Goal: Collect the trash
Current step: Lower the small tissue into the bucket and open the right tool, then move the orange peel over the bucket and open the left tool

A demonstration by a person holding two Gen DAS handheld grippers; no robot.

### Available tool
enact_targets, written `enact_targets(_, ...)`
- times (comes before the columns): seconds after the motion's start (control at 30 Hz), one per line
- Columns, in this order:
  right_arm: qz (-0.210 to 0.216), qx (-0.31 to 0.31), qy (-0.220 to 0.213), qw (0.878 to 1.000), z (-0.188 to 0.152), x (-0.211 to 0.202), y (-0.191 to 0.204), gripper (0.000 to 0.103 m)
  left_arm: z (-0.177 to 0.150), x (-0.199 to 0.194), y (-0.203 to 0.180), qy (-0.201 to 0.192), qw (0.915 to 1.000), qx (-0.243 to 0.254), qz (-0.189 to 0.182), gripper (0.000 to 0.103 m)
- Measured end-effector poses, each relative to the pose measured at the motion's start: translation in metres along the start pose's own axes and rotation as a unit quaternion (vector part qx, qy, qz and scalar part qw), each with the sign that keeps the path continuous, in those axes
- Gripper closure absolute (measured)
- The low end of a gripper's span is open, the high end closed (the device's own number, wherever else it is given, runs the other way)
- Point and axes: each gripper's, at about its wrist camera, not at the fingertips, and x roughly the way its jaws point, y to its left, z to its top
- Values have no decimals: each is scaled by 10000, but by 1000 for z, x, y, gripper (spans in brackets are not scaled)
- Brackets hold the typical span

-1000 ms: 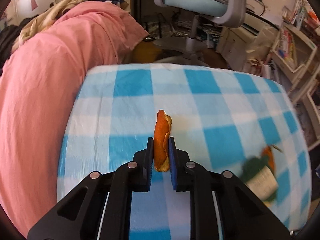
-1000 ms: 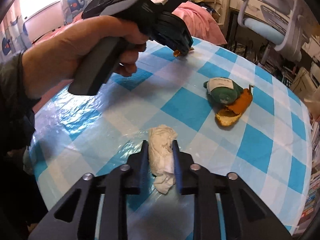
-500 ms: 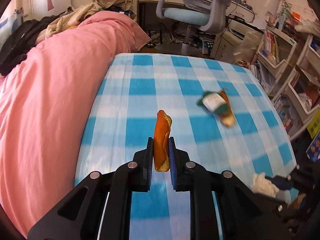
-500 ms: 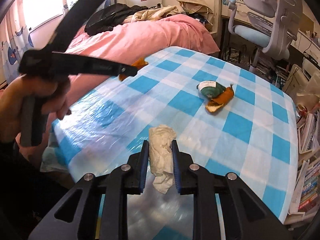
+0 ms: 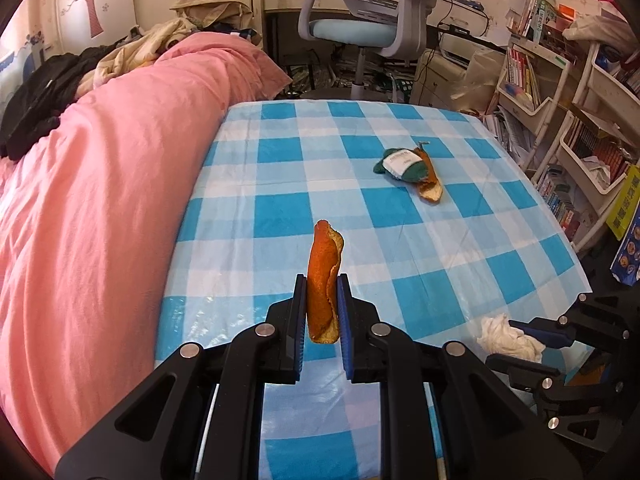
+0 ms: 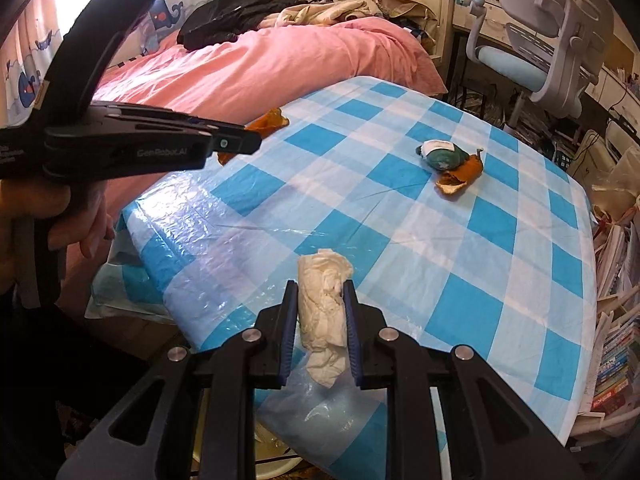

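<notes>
Blue-and-white checked plastic covers the tabletop (image 5: 400, 216), which stands against a bed with a pink duvet (image 5: 100, 184); an office chair (image 5: 368, 28) and crowded bookshelves (image 5: 560, 120) fill the background. Left gripper (image 5: 322, 308): fingers closed on an orange peel (image 5: 323, 280), which stands upright between the pads and projects above the fingertips, clear of the tabletop. In the right wrist view this gripper (image 6: 236, 142) enters from the left edge over the bed-side corner of the tabletop, with the peel (image 6: 268, 124) at its tip and a hand (image 6: 76, 216) on its handle. Right gripper (image 6: 320, 320): fingers closed on a crumpled white tissue (image 6: 322, 312), whose lower end hangs below the pads, above the near edge of the tabletop. In the left wrist view the right gripper (image 5: 520, 340) appears at the lower right with the tissue (image 5: 508, 338) in its grip. Remaining trash on the tabletop, toward the far right side: a green wrapper (image 6: 444, 156) with a white label, touching a second peel (image 6: 460, 174) that lies just beside it on the side away from the bed. Both items are well apart from the two grippers.
</notes>
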Motion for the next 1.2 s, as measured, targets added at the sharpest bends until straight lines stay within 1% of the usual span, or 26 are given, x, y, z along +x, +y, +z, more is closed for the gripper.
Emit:
enact_targets(0.1,-6,-66,7,10000,3,2,3,80,7,-3,1,-95,10000,-13,-19,89)
enact_targets(0.23,-7,-240,32,9997,4,4,11,80,11,-7,-5,-174,9998,89,-50,89)
enact_targets(0.5,210,-382,6,9991,2,-1,18,80,13,-6,-15,-144,9996,196,-166,89)
enact_targets(0.7,708,-667,28,9953,-5,-7,32,80,13,-5,-18,-133,9995,237,-188,89)
enact_targets(0.87,1192,-1181,219,9856,-16,-5,57,79,13,-5,-18,-124,9994,252,-185,89)
enact_targets(0.97,1448,-1436,424,9781,-23,0,71,78,13,-4,-19,-120,9994,262,-186,89)
enact_targets(1.03,1618,-1610,714,9710,-29,8,81,72,13,-4,-19,-117,9994,273,-182,89)
enact_targets(1.1,1529,-1816,785,9682,-35,11,89,53,13,-4,-19,-109,9994,279,-185,89)
enact_targets(1.2,1482,-2000,883,9645,-41,14,94,51,13,-3,-20,-110,9993,295,-185,89)
